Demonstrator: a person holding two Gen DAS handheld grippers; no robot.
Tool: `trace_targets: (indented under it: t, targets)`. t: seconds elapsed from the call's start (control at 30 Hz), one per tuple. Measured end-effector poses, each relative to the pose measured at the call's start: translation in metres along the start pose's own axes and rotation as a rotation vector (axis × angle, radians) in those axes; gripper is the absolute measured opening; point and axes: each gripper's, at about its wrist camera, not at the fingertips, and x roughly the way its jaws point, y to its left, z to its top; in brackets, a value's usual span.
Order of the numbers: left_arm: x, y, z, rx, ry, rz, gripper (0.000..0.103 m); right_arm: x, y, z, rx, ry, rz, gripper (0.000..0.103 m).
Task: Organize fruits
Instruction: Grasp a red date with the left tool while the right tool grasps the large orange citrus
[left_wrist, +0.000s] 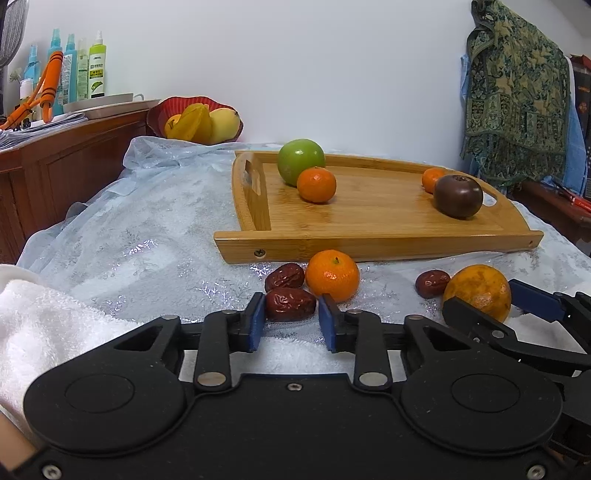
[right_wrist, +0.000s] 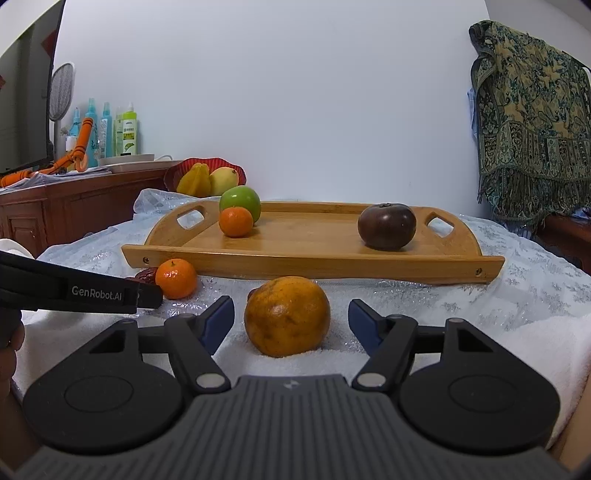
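A wooden tray (left_wrist: 369, 229) (right_wrist: 314, 258) holds a green apple (left_wrist: 301, 160) (right_wrist: 240, 203), two small mandarins (left_wrist: 316, 184) (left_wrist: 432, 179) and a dark purple fruit (left_wrist: 458, 195) (right_wrist: 386, 226). In front of the tray lie a mandarin (left_wrist: 333, 275) (right_wrist: 176, 278), three red dates (left_wrist: 290, 304) (left_wrist: 285, 277) (left_wrist: 431, 283) and a large orange (left_wrist: 478, 291) (right_wrist: 287, 315). My left gripper (left_wrist: 291, 317) is open, its fingers on either side of the nearest date. My right gripper (right_wrist: 291, 317) is open around the large orange, apart from it.
A white towel (left_wrist: 48, 321) lies at the near left. A red bowl (left_wrist: 195, 118) of yellow fruit stands behind the tray. A wooden cabinet (left_wrist: 66, 166) with spray bottles is at the left. A patterned cloth (left_wrist: 517, 92) hangs at the right.
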Motion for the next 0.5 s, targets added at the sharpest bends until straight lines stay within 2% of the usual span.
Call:
trace_targets:
  t: [0.5]
  targets:
    - [0.0023, -0.0024, -0.0017, 0.015, -0.003, 0.015, 0.029, 0.0072, 0.0028, -0.0043, 0.006, 0.019, -0.007, 0.075]
